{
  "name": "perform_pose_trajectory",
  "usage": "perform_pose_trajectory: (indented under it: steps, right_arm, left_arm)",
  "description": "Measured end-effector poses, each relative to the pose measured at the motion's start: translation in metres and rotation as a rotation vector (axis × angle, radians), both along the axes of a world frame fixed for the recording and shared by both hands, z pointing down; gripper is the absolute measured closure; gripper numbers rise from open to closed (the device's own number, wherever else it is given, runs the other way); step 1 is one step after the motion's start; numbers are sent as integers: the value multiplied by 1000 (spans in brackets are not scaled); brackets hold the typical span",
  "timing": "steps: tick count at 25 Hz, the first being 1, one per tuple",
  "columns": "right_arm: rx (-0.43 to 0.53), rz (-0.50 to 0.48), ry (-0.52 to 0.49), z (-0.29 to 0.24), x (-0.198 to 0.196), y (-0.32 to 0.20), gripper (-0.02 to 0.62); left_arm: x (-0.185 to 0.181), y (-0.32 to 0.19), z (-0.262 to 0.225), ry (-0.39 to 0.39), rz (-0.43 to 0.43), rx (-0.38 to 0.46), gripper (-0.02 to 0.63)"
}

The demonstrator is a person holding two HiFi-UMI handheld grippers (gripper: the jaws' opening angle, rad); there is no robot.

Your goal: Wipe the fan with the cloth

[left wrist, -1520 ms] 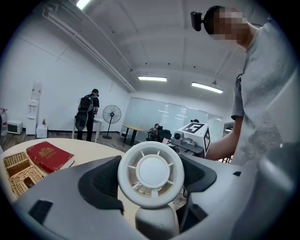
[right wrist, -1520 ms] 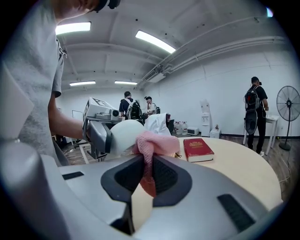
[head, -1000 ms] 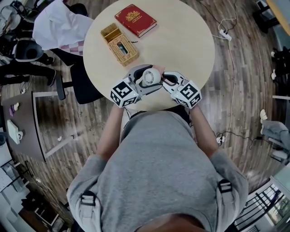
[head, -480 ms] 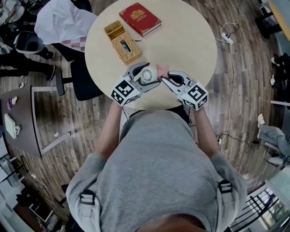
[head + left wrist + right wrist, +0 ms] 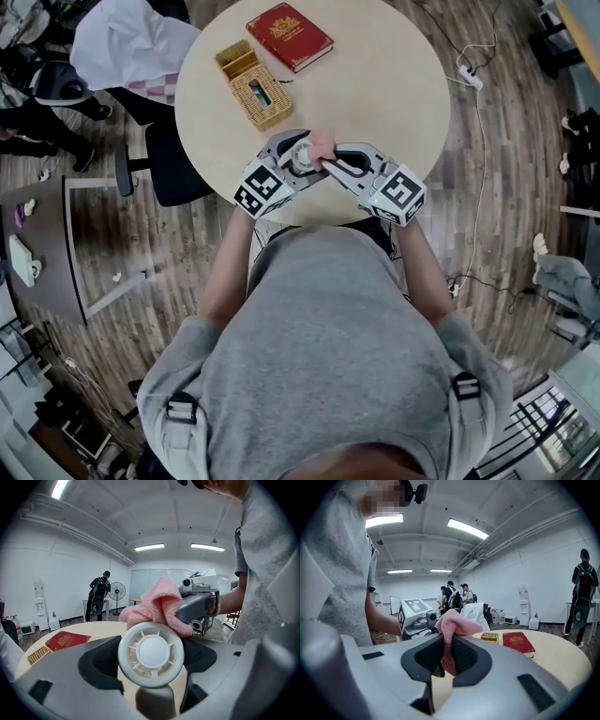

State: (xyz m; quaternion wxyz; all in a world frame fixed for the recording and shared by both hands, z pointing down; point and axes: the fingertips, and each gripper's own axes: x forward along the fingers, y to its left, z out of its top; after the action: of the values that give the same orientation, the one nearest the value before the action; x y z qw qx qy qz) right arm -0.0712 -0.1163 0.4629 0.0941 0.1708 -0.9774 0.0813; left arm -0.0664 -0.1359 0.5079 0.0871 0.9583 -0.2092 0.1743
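A small white fan [image 5: 302, 157] is held over the near edge of the round table [image 5: 394, 94], with my left gripper [image 5: 292, 159] shut on it. In the left gripper view its round slatted head [image 5: 150, 652] faces the camera between the dark pads [image 5: 101, 660]. My right gripper [image 5: 330, 159] is shut on a pink cloth [image 5: 322, 142]. The cloth [image 5: 154, 606] lies against the fan's top far rim. In the right gripper view the cloth [image 5: 451, 620] stands pinched between the jaws of my right gripper [image 5: 447, 656], and the left gripper's marker cube [image 5: 414, 610] shows behind it.
A red book [image 5: 289, 37] and a wicker box [image 5: 253, 84] lie at the table's far left. A black chair [image 5: 164, 164] with a white garment [image 5: 131, 42] stands to the left. A cable and power strip [image 5: 469, 73] run along the floor on the right. People stand in the background.
The right gripper has moved left and brought the pink cloth from the fan's right side up onto its top rim. The left gripper still holds the fan in much the same place.
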Motion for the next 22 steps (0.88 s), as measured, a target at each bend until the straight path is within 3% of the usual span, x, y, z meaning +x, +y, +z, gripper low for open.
perform_pose_trajectory:
  steps: [4,13,22]
  right_arm:
    - [-21,-43,2,10,-1,12,546]
    - [-52,15,9,20,19,1,546]
    - [-137,-23,3,24,22,-10,548]
  left_arm:
    - [-8,-5,1,-6,-19,3,227]
    - [-5,3,-3,-15,-1,37,227]
    - [3,9,2,-145,67,143,227]
